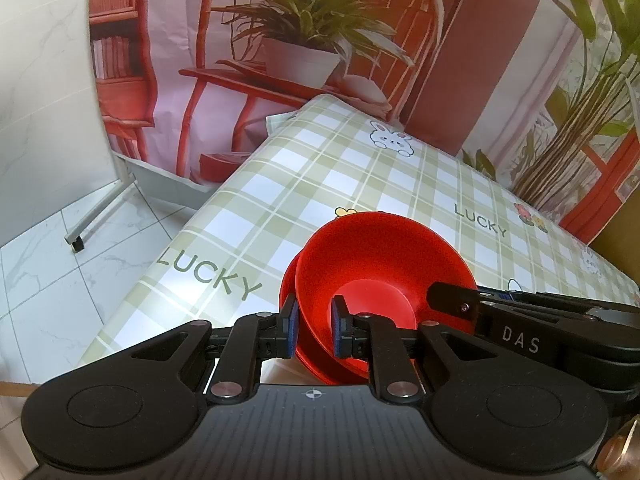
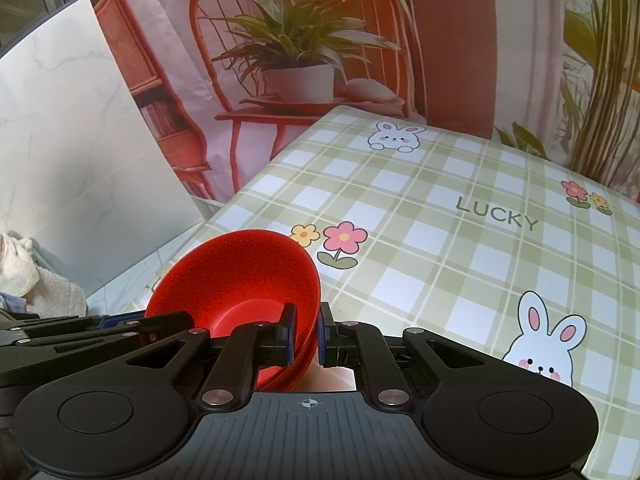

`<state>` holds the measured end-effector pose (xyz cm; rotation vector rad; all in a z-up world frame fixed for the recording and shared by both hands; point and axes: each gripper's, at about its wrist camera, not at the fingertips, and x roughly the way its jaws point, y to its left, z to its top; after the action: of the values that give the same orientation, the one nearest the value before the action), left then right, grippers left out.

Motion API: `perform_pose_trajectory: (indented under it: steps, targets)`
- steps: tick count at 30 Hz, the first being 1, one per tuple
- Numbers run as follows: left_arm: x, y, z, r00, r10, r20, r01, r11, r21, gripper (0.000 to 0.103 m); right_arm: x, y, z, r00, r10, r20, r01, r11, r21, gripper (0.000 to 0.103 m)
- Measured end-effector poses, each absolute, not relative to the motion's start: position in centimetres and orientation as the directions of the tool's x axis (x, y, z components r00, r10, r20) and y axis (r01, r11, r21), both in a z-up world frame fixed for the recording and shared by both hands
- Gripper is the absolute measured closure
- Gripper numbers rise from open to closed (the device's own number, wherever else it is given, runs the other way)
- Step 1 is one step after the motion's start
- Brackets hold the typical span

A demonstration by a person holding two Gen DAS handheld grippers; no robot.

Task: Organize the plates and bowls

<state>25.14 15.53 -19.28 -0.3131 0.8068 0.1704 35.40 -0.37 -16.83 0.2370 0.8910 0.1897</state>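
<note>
Two red bowls are nested one in the other and held tilted above the near left part of the checked table. My left gripper is shut on the near left rim of the stack. My right gripper is shut on the opposite rim of the red bowls. The right gripper's fingers show in the left wrist view, and the left gripper's fingers in the right wrist view. The stack's underside is hidden.
The table has a green plaid cloth with rabbits, flowers and "LUCKY" print. A printed backdrop of a chair and plants hangs behind it. A white board on a wheeled stand and tiled floor lie to the left.
</note>
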Motion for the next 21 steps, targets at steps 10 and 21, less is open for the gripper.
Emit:
perform_pose_trajectory:
  steps: [10,21]
  targets:
    - [24.94,15.59,-19.22,0.687,0.036,-0.726,-0.272,0.939,-0.211,0.085,35.10,-0.71,-16.74,0.622,0.256,-0.740,-0.054,0.957,0.286,0.093]
    - [24.85,16.26,-19.27,0.681,0.067,-0.730,-0.313,0.927,-0.206,0.084,34.93,-1.11,-16.61,0.629,0.248,-0.737,-0.042,0.957,0.286,0.091]
